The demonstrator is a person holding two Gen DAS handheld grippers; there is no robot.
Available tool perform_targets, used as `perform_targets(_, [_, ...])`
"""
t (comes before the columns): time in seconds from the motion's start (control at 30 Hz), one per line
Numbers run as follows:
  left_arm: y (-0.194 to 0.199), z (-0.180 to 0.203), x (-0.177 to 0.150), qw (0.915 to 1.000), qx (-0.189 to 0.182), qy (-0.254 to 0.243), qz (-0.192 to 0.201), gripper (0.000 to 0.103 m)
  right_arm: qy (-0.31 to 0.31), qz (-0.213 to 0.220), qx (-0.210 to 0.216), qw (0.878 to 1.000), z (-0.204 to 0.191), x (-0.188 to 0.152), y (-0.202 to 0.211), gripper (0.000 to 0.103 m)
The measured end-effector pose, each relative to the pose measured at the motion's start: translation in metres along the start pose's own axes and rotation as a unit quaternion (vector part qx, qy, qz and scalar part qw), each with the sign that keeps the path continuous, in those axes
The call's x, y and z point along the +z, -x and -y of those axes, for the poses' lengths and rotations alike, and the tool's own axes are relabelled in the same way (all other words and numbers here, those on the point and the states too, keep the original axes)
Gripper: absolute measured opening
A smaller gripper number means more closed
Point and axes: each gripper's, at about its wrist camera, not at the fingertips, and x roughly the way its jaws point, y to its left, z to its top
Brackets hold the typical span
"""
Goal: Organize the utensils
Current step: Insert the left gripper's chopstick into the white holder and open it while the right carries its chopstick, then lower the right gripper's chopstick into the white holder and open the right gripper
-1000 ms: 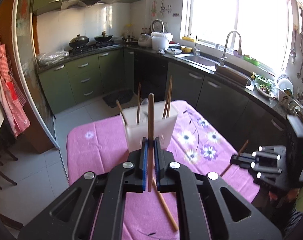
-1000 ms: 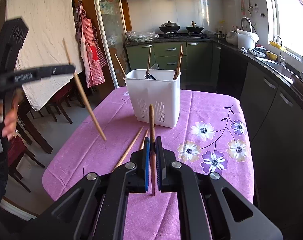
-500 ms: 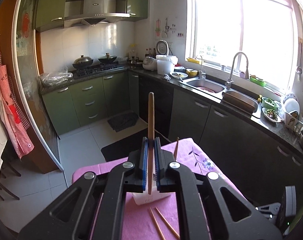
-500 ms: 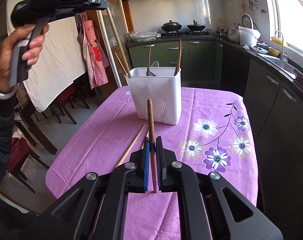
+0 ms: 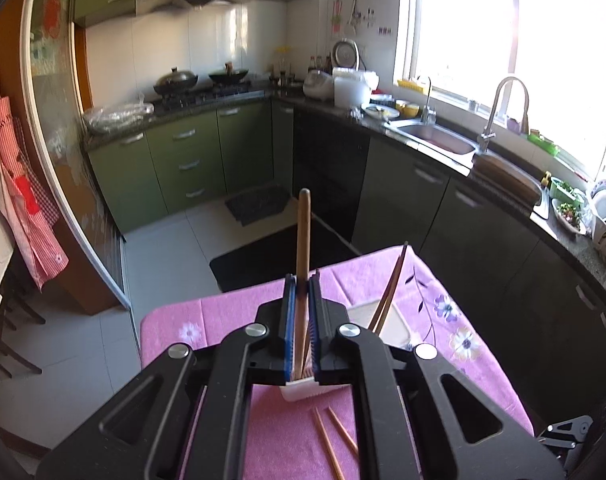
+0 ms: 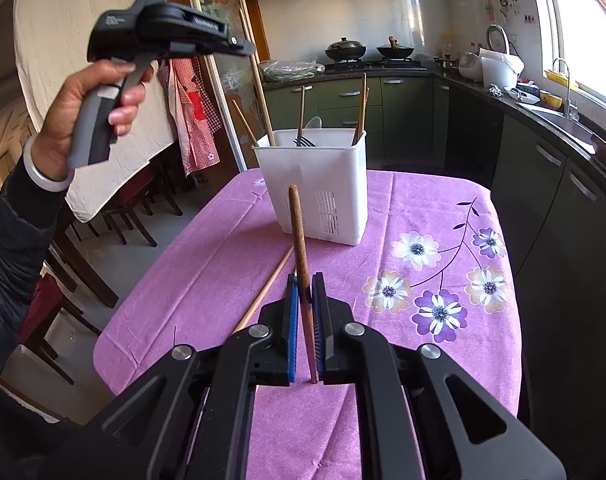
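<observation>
Left wrist view first: the left gripper (image 5: pixel 301 312) is clamped tight on a brown chopstick (image 5: pixel 303 240), which stands up through the middle of the frame between the blue pads. Just below and to the right of the jaws peeks the white utensil caddy (image 5: pixel 387 320), partly hidden by the gripper body, with a pair of chopsticks leaning out of it toward centre right. Two loose chopsticks (image 5: pixel 335 436) lie on the pink tablecloth (image 5: pixel 223 320) at bottom centre. This looks like the drop-in step: the stick is carried above the caddy, and next it wants tipping down and lowering into a compartment before the jaws let go.

Over to the right wrist view: the right gripper (image 6: pixel 303 308) is likewise closed hard on its own chopstick (image 6: pixel 297 232), lower centre. The caddy (image 6: pixel 315 188) sits well ahead, mid-frame, forks and sticks already inside. The left gripper (image 6: pixel 175 36) hangs high at upper left in the person's hand (image 6: pixel 83 116), its chopstick (image 6: pixel 259 88) reaching down to the caddy's left rim; whether the tip is inside, hard to say. One loose chopstick (image 6: pixel 267 292) lies on the cloth just left of the jaws.
</observation>
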Motion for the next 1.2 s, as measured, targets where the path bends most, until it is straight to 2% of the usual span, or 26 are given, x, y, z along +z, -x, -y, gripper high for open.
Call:
perform_targets(0.03, [-0.001, 0.000, -0.002, 1.0000, -0.002, -0.001, -0.003, 0.010, 0.000, 0.000, 0.000, 1.000, -0.001, 0.000, 0.000, 0.008])
perform_targets(0.1, [0.003, 0.002, -0.008, 1.0000, -0.005, -0.005, -0.002, 0.030, -0.001, -0.002, 0.002, 1.000, -0.001, 0.002, -0.001, 0.007])
perform_targets(0.17, [0.018, 0.006, -0.015, 0.9998, -0.005, -0.014, 0.015, 0.042, 0.001, -0.002, 0.004, 1.000, -0.002, 0.006, -0.003, 0.007])
perform_targets(0.23, [0.036, 0.010, -0.025, 0.9991, -0.008, -0.023, 0.034, 0.045, 0.003, 0.004, 0.003, 1.000, -0.004, 0.013, -0.002, 0.007])
perform_targets(0.27, [0.047, 0.013, -0.032, 0.9987, -0.012, -0.026, 0.043, 0.052, 0.005, 0.007, 0.004, 1.000, -0.004, 0.018, 0.000, 0.007])
perform_targets(0.3, [0.057, 0.016, -0.040, 0.9983, -0.016, -0.028, 0.049, 0.065, 0.006, 0.010, 0.005, 1.000, -0.005, 0.022, 0.001, 0.007])
perform_targets(0.4, [0.087, 0.017, -0.070, 0.9963, -0.014, -0.030, 0.079, 0.087, 0.014, 0.031, 0.009, 0.999, -0.008, 0.044, 0.011, 0.007])
perform_targets(0.53, [0.110, 0.020, -0.120, 0.9943, -0.004, -0.035, 0.101, 0.095, 0.012, 0.066, 0.018, 0.998, -0.007, 0.090, 0.023, 0.007])
perform_targets(0.67, [0.108, 0.016, -0.160, 0.9971, -0.009, -0.023, 0.072, 0.096, 0.000, 0.127, 0.027, 0.991, -0.003, 0.144, 0.033, 0.007])
perform_targets(0.8, [0.099, 0.009, -0.183, 0.9988, 0.009, -0.019, 0.045, 0.096, -0.011, 0.181, 0.000, 0.983, 0.003, 0.187, 0.026, 0.007])
perform_targets(0.97, [0.088, 0.000, -0.200, 0.9998, 0.012, -0.007, 0.017, 0.096, -0.015, 0.176, -0.038, 0.983, 0.015, 0.213, -0.016, 0.007])
perform_targets(1.2, [0.074, -0.006, -0.204, 0.9999, 0.005, 0.003, -0.008, 0.096, -0.022, 0.122, -0.059, 0.991, 0.029, 0.204, -0.079, 0.007])
